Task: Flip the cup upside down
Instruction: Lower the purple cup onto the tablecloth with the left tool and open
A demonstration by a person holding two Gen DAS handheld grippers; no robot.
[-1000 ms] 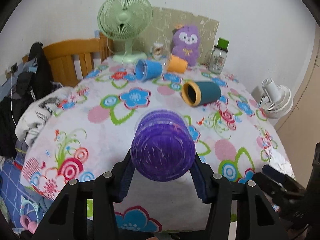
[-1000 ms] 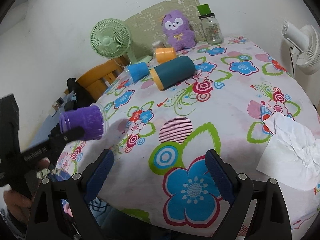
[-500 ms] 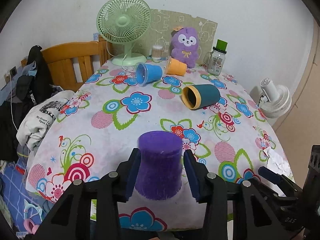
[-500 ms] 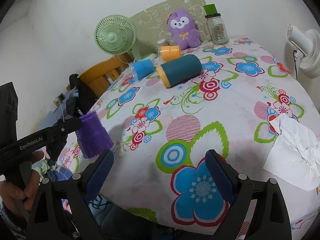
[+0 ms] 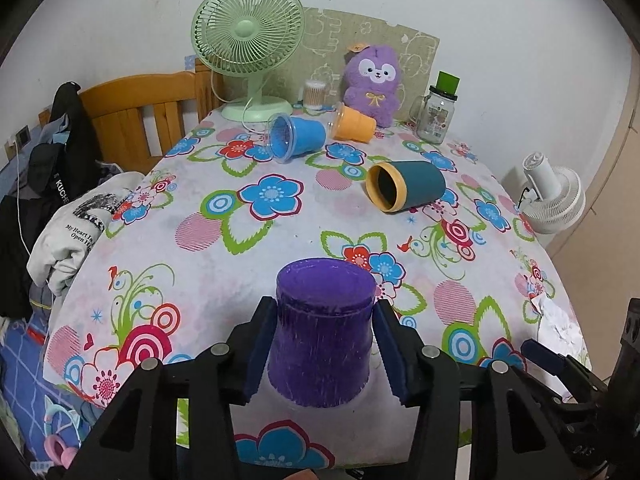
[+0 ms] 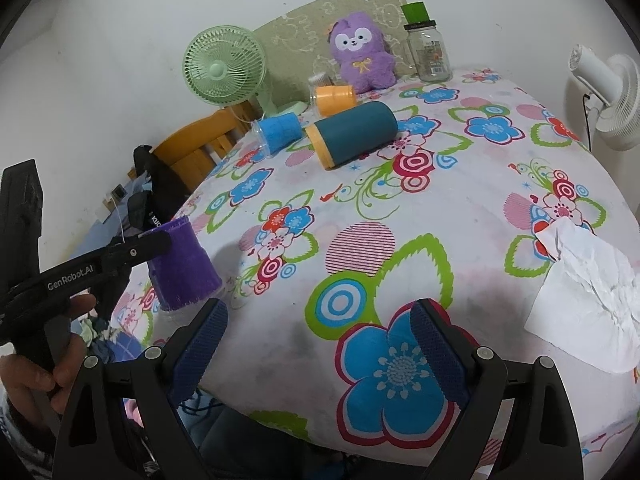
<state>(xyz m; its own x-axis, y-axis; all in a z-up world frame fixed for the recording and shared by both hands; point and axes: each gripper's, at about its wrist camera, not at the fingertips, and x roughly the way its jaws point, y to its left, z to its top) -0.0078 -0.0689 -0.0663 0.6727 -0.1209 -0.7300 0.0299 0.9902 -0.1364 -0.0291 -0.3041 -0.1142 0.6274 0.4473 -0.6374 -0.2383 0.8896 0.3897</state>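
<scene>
Purple plastic is seen low in the middle of the left wrist view: the purple cup (image 5: pixel 322 336) is stood mouth-down on the flowered tablecloth (image 5: pixel 256 236), its closed base turned upward. The flip itself is judged done for this cup; what is left appears to be the release and withdrawal. The left gripper (image 5: pixel 323 354) is set around the cup with a pad close against each flank; whether the cup is gripped firmly or only lightly touched cannot be told. In the right wrist view the same cup (image 6: pixel 182 268) is shown at the left edge, resting near the table's rim. The right gripper (image 6: pixel 316 354) is held wide apart over the cloth at the bottom of the frame, and nothing is held or touched by it.
</scene>
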